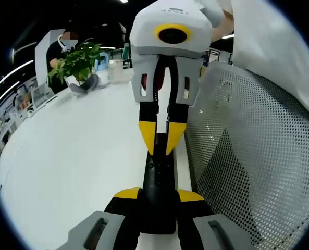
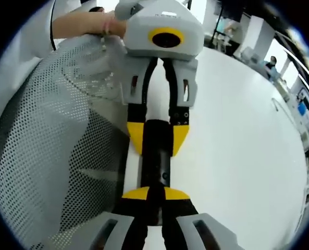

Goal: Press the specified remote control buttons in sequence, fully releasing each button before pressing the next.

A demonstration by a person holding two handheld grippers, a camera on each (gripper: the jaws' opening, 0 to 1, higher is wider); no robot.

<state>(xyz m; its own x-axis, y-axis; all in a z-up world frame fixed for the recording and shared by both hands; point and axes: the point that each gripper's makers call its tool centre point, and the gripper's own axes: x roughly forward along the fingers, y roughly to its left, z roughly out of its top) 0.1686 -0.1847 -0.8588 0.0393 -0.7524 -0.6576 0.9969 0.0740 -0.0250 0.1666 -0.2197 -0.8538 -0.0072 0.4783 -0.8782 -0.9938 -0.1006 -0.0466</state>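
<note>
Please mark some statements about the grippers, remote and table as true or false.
1. The left gripper grips the remote. True.
2. The right gripper has its jaws wide open. False: they are shut, tips together at the remote.
3. A plant stands on the table. True.
4. The remote is white. False: it is black.

The slim black plastic remote control (image 1: 158,192) lay at the edge of the broad white table (image 1: 71,156), between the two grippers. A grey perforated mesh chair back (image 1: 248,156) stood just beside that edge. A leafy green potted plant (image 1: 78,65) sat at the table's far end.
</note>
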